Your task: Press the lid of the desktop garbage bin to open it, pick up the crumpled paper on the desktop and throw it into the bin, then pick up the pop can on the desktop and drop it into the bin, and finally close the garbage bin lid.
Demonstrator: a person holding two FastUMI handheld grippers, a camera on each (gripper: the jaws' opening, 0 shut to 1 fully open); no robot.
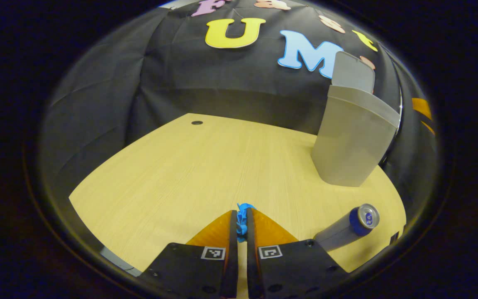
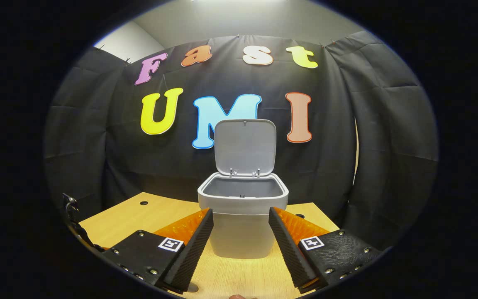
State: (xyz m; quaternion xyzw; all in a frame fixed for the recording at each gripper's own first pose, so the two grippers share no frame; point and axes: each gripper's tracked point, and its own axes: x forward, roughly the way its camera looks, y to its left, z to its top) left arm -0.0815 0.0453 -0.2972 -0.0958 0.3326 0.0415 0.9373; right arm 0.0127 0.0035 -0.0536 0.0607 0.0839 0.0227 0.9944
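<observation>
Both fingers of the left gripper (image 1: 242, 224) clamp the crumpled paper (image 1: 243, 220), which looks light and soft, so a central pinch should suffice. Right gripper (image 2: 241, 232) is spread wide, facing the garbage bin (image 2: 243, 216).

My left gripper (image 1: 242, 224): jaws nearly closed, clamping crumpled paper (image 1: 243, 220) between both fingers, low over surface. My right gripper (image 2: 241, 238): jaws spread wide, holding nothing, level.

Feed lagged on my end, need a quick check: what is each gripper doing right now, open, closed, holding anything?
Left gripper: closed on the blue crumpled paper.
Right gripper: open, holding nothing, facing the open bin.
</observation>
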